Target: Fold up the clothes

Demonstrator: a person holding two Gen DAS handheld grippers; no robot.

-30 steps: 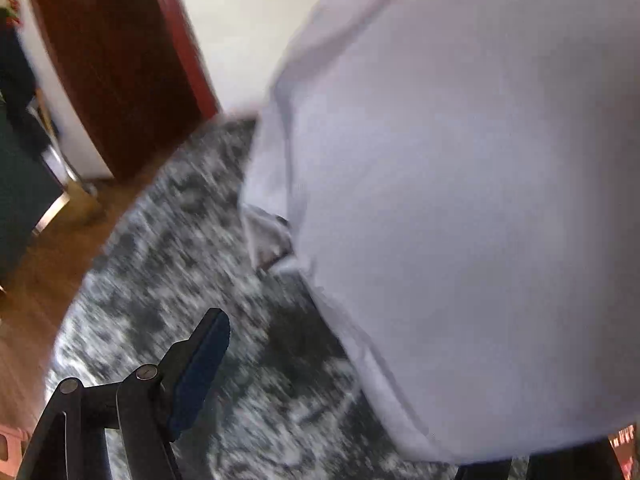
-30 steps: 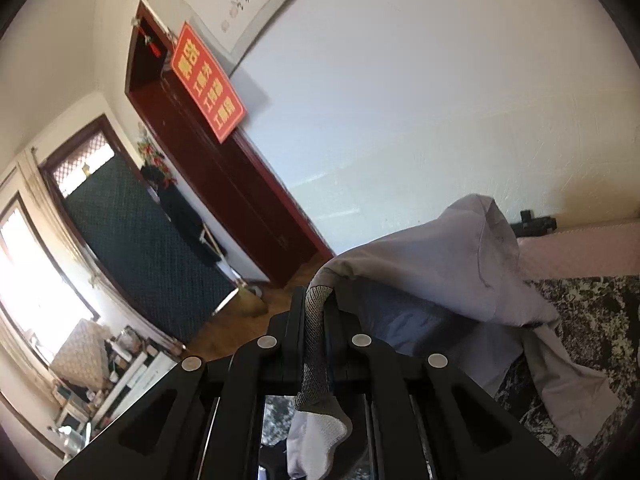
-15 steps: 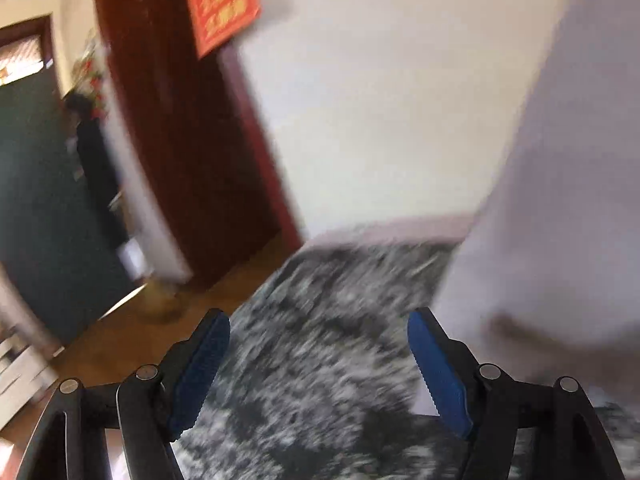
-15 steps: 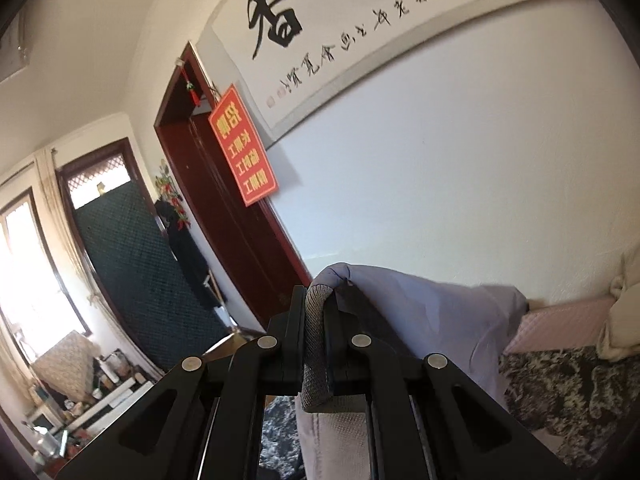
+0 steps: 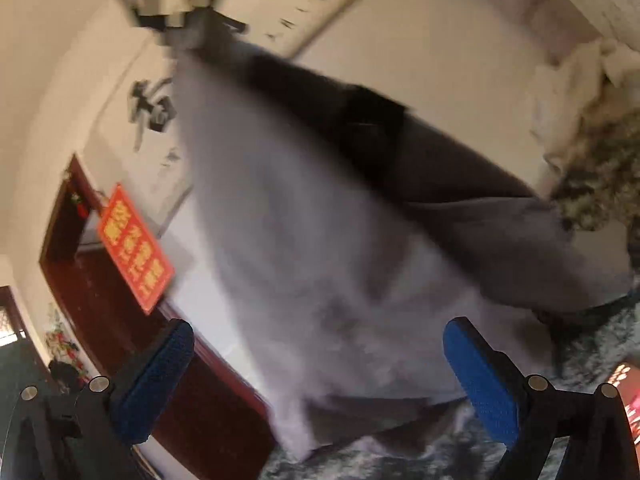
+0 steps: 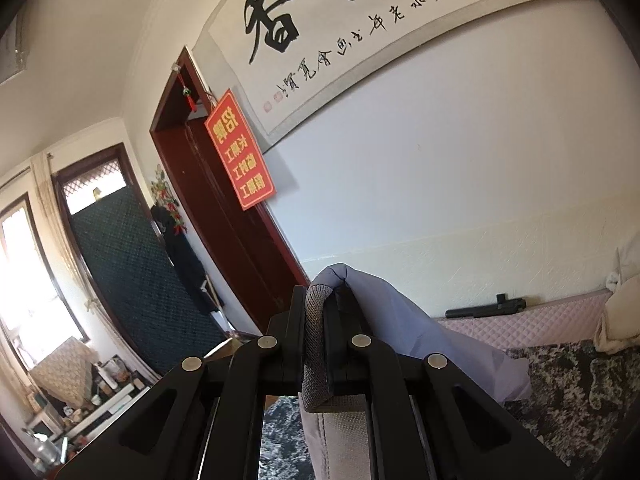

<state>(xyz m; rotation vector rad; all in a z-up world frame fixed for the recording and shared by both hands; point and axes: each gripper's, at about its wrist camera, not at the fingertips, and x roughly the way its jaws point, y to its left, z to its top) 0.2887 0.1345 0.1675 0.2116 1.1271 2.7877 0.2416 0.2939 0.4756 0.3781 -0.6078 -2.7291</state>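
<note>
**Grey garment held up over the patterned cover**

We take the red door [image 6: 224, 216] as our landmark. Beside its frame hangs a red sign [image 6: 239, 150] with yellow characters, and past that, further along the white wall [image 6: 460, 184], runs a long calligraphy scroll [image 6: 360, 32]. On the door's other side we see a dark green quilted curtain [image 6: 136, 272] and a bright window [image 6: 28, 280]. Low along the wall, well away from the door, lies a pink quilted edge [image 6: 540, 324] with a black bar [image 6: 486, 309] resting on it, and below that a dark cover with a pale mottled pattern [image 6: 580, 384].

In the left wrist view the grey garment [image 5: 304, 264] hangs in the air between us and the door, blurred by motion. Its long axis runs from the top, near the scroll, down to the patterned cover, widening as it drops. The cloth is pale lavender-grey, with a darker shaded fold [image 5: 500, 232] across its far side; we cannot tell which kind of garment it is.

Our right gripper [image 6: 316, 344] has its 2 fingers pressed together on a bunched edge of the garment, and a strip of darker mesh fabric [image 6: 314, 344] is pinched there too. Our left gripper [image 5: 320, 376] has its 2 blue pads [image 5: 476, 376] spread wide, gripping nothing, with the cloth hanging beyond them.
</note>
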